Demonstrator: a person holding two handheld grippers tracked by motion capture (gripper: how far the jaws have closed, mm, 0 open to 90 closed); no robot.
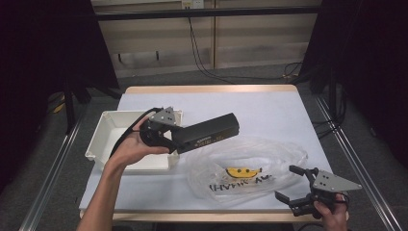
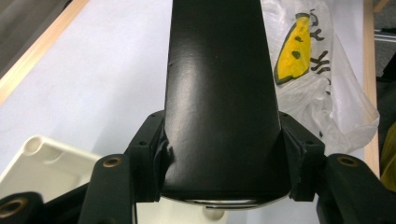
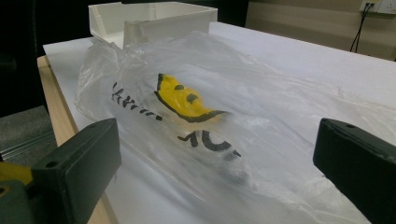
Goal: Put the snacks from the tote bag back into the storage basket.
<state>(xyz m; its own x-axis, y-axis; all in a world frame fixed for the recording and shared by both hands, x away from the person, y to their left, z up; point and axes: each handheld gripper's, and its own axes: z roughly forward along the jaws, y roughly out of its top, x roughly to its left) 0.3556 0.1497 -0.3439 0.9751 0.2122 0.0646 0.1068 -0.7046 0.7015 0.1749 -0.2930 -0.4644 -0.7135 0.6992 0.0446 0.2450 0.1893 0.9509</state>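
Note:
A long black box (image 1: 207, 134) hangs level above the table, its free end pointing right toward the bag. My left gripper (image 1: 177, 139) is shut on its near end, just past the right wall of the white bin (image 1: 108, 126). In the left gripper view the black box (image 2: 219, 93) runs up the middle, and the pads (image 2: 299, 158) of the left gripper (image 2: 224, 161) press on both its sides. A clear plastic bag (image 1: 250, 163) with a yellow smiley print lies crumpled on the table. My right gripper (image 1: 291, 184) rests open at the bag's near right edge, and the bag (image 3: 196, 102) lies just ahead of the right gripper (image 3: 217, 163).
The white bin (image 3: 154, 18) sits at the table's left, and the white-covered table (image 1: 269, 106) has a wooden front edge (image 1: 192, 216). Dark curtains and cables stand beyond the far edge. Metal rails run along both sides of the table.

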